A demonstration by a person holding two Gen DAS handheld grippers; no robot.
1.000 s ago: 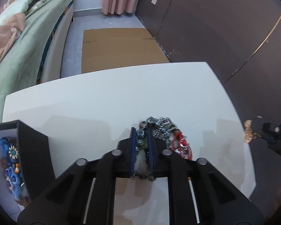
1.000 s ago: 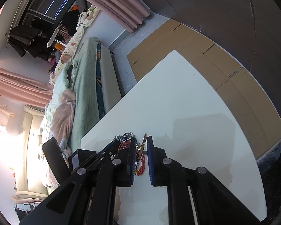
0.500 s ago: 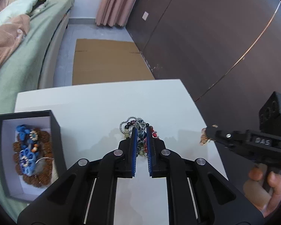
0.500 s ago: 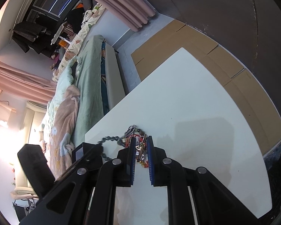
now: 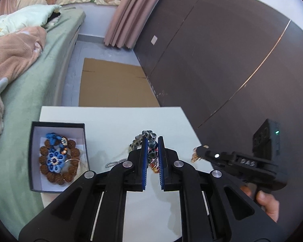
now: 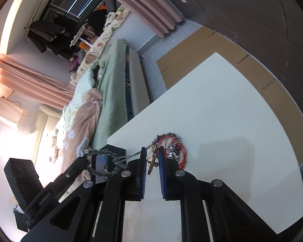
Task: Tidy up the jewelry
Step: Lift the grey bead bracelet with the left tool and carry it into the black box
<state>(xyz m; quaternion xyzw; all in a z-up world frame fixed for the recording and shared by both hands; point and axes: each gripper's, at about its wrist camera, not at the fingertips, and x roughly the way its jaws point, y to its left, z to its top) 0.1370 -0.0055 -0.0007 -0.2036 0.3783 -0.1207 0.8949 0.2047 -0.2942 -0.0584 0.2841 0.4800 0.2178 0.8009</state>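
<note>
1. One string of dark grey-blue beads (image 5: 151, 144) is being gripped between the blue pads of the left gripper (image 5: 152, 153); its loop is being held up off the white table (image 5: 111, 125), which is clearest from the right wrist camera.
2. One small gold-coloured piece (image 6: 153, 158) is being pinched by the right gripper (image 6: 152, 161) – the jaws are drawn nearly together on it, and it is hanging at the tips.
3. Two grippers are being shown in all, each clamped on one item; a hand (image 5: 266, 203) is being seen on the right gripper's handle.
4. One red beaded bracelet (image 6: 178, 151) is being left lying on the table just beyond the right gripper's tips, with one silver chain (image 6: 129, 157) trailing beside it.
5. One black box (image 5: 35, 155) with a white lining is being kept open near the table's left edge.
6. Inside it, one ring of brown beads (image 5: 70, 173) is lying – with blue flower-shaped pieces (image 5: 54, 160) on top; at least two flowers are being counted.
</note>
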